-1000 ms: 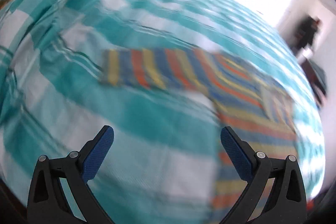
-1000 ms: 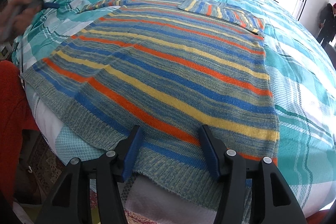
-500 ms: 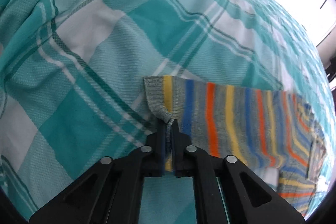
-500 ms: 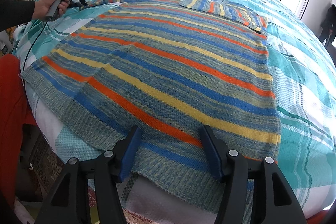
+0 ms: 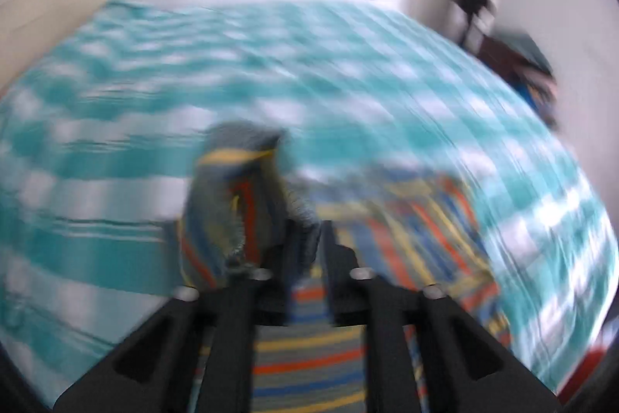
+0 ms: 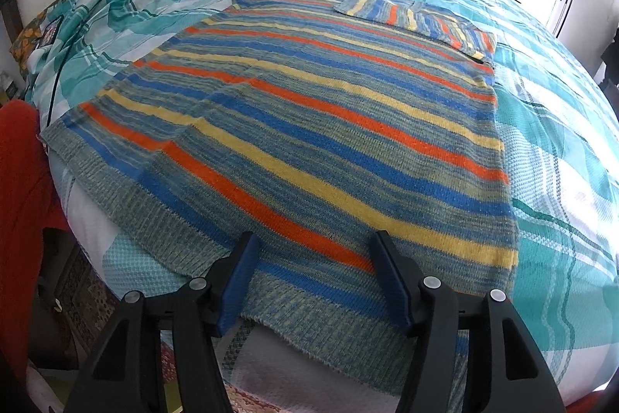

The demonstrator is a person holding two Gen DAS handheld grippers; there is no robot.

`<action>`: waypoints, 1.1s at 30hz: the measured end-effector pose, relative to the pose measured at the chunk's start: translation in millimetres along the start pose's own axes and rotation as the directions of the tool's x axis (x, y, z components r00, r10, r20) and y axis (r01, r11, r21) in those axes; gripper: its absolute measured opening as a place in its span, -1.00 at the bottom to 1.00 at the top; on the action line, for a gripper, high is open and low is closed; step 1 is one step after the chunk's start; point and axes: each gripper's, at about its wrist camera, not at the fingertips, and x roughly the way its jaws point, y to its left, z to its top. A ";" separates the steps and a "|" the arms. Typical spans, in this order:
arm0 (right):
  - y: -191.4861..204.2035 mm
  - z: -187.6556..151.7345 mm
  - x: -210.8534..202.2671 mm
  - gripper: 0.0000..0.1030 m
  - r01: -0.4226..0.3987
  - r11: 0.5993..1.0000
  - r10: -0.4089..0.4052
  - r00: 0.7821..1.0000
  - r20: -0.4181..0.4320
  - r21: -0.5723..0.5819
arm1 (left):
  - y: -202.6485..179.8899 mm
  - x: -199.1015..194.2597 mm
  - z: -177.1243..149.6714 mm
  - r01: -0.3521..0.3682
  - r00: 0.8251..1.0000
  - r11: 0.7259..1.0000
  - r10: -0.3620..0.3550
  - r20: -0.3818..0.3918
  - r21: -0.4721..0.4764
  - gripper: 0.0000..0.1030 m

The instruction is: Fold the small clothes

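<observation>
Left gripper [image 5: 305, 242] pinching the sleeve cuff [image 5: 240, 188], lifting it ahead; sweater body [image 6: 309, 126] lying flat beyond, stripes crosswise. Right gripper [image 6: 315, 281] gaping wide, hovering over the hem [image 6: 309, 308].

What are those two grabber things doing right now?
Left gripper: closed on the striped sweater's sleeve, lifted off the bed.
Right gripper: open, holding nothing, above the sweater's hem.

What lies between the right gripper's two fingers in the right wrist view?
The ribbed hem of the striped sweater. The right gripper is open, its fingers straddling the hem without pinching it.
</observation>
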 end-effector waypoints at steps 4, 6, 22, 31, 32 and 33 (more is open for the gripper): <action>-0.1 0.8 0.0 0.19 -0.002 1.000 0.002 1.000 -0.001 -0.007 | -61.4 52.8 -75.8 0.041 0.984 0.997 -0.030 -0.174 0.059 0.37; -0.2 0.3 -0.6 0.19 -0.004 1.000 0.004 1.000 0.001 -0.008 | -65.5 47.0 -117.6 0.065 0.972 0.997 -0.053 -0.227 0.044 0.27; -9.0 36.2 -31.1 0.25 -0.216 0.955 0.245 0.960 -0.132 0.202 | 7.2 -66.1 -257.6 -0.104 0.994 0.990 0.099 -0.055 -0.096 0.79; -67.4 188.0 -23.0 0.22 -0.622 0.555 0.600 0.759 0.252 0.552 | 31.9 -49.1 -267.8 -0.092 0.995 0.989 0.087 -0.046 -0.119 0.87; -76.8 200.4 -4.0 0.19 -0.593 0.558 0.569 0.783 0.252 0.581 | 31.1 -46.3 -267.8 -0.096 0.995 0.989 0.093 -0.033 -0.109 0.88; -85.7 211.6 17.9 0.12 -0.555 0.573 0.538 0.810 0.233 0.604 | 28.5 -45.9 -268.0 -0.103 0.995 0.991 0.101 -0.024 -0.091 0.89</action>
